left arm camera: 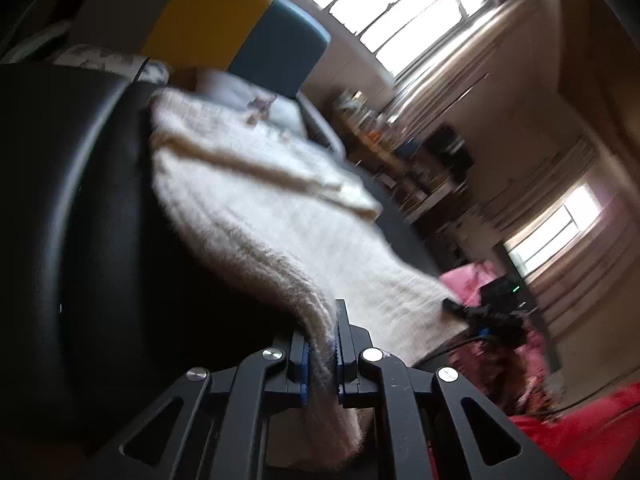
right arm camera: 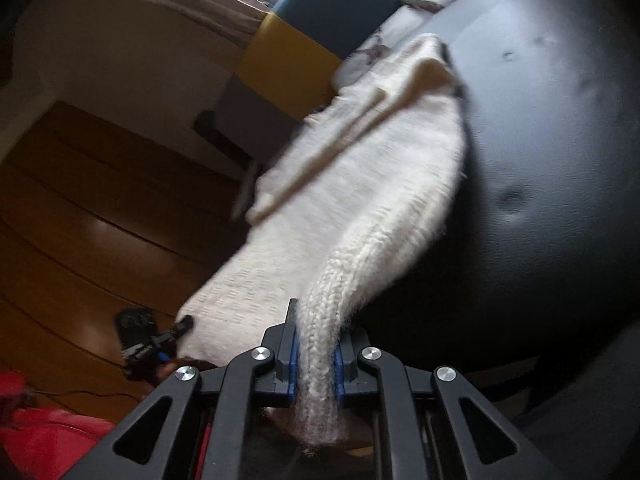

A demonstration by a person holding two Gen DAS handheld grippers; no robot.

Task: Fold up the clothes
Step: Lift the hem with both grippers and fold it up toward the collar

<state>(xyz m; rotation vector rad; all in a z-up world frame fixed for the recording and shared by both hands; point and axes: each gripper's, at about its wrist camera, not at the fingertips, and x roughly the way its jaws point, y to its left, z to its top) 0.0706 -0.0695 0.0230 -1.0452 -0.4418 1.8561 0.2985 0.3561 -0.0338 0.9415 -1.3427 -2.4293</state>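
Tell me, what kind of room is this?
Probably a lived-in room at home. There is a black padded seat with a cream knit sweater draped on it, a wooden floor, curtained windows and cluttered shelves.

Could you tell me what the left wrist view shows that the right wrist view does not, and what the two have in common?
Only the left wrist view shows the bright barred windows, a cluttered shelf and a pink cloth.

Only the right wrist view shows the wooden floor and dimples in the black cushioned surface.

Both show the cream knitted garment draped over that black surface, its ribbed edge clamped by the left gripper and the right gripper, plus the yellow and blue chair.
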